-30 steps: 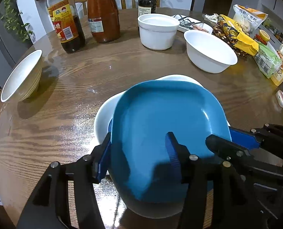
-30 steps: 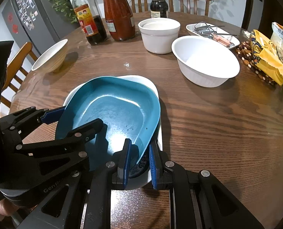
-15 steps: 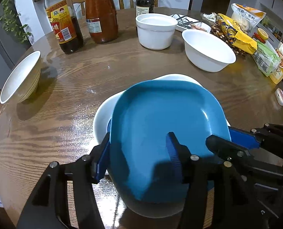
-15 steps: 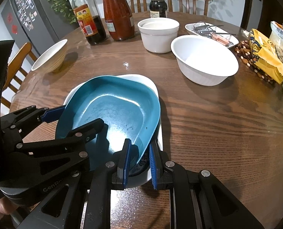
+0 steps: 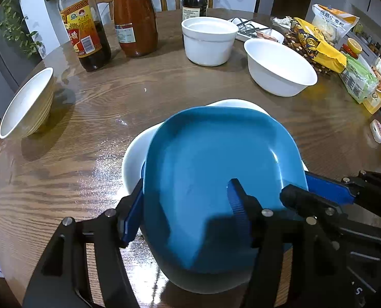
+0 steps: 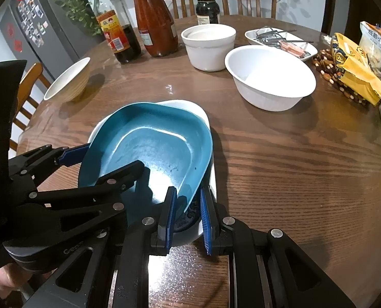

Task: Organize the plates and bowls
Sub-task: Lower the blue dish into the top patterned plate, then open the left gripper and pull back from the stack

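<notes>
Located the blue dish (image 5: pixel 216 159) directly ahead of both hand-held grippers and spanning the gap between them, tilted, with its lower side resting in the white plate (image 5: pixel 132 159) on the wooden surface (image 5: pixel 87 118). Found the right hand-held gripper (image 6: pixel 187 205) clenched narrowly on the dish's thin rim at its fingertips, with a patterned piece of crockery just beneath, kind not determinable. Found the left hand-held gripper (image 5: pixel 184 209) released: jaws just opened wider, one finger outside the rim, the other inside the well, dish edge between them, no pad visibly pressing. Judged the dish rigid, glossy and probably light for its spread; could not tell plastic from glazed ceramic, so treated as breakable. Judged the smooth sloped wall slippery under a shallow pinch, and a single-edge hold likely to let the dish swing or rotate. Preferred hold: upturned rim, one pad inside and one outside, seated well past the lip, on a straight side rather than a rounded corner. Advised low, slow lowering onto the white plate to avoid chipping. Noted the wide white bowl (image 5: pixel 280 71), the straight-sided white bowl (image 5: pixel 208 41) and the ribbed bowl (image 5: pixel 26 107) well beyond the fingertips, apart and unstacked.
</notes>
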The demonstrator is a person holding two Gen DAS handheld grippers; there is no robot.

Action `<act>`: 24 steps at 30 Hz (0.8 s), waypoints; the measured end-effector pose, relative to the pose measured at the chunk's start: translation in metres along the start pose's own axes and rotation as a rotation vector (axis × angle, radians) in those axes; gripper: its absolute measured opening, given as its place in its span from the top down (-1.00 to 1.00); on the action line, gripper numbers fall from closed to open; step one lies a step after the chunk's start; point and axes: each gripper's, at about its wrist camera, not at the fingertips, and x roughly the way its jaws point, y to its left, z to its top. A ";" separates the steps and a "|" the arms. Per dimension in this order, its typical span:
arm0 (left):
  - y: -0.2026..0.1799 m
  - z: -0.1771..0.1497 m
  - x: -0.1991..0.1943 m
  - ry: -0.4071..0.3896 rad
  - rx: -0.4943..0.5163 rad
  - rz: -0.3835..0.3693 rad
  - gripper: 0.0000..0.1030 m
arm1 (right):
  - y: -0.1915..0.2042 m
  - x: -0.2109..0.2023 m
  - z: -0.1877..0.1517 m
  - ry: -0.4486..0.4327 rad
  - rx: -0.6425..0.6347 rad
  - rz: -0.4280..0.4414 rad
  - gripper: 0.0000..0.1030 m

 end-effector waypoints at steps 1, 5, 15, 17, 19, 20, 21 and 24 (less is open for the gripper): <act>0.000 0.000 0.000 0.000 0.000 0.001 -0.23 | 0.000 0.000 0.000 -0.001 0.001 0.000 0.65; 0.000 0.001 -0.002 -0.003 -0.002 0.016 -0.23 | 0.001 -0.002 0.000 -0.007 -0.002 -0.008 0.65; 0.012 0.004 -0.023 -0.073 -0.041 0.037 -0.32 | 0.001 -0.016 0.005 -0.057 -0.023 -0.081 0.65; 0.014 0.004 -0.026 -0.081 -0.049 0.043 -0.35 | -0.001 -0.018 0.006 -0.063 -0.016 -0.086 0.65; 0.016 0.004 -0.029 -0.086 -0.057 0.046 -0.44 | -0.004 -0.022 0.007 -0.077 -0.015 -0.100 0.65; 0.017 0.004 -0.031 -0.090 -0.060 0.048 -0.46 | -0.004 -0.024 0.007 -0.083 -0.015 -0.105 0.65; 0.017 0.003 -0.033 -0.093 -0.061 0.051 -0.52 | -0.005 -0.026 0.007 -0.089 -0.017 -0.109 0.65; 0.017 0.002 -0.038 -0.104 -0.064 0.060 -0.63 | -0.004 -0.033 0.008 -0.109 -0.025 -0.124 0.65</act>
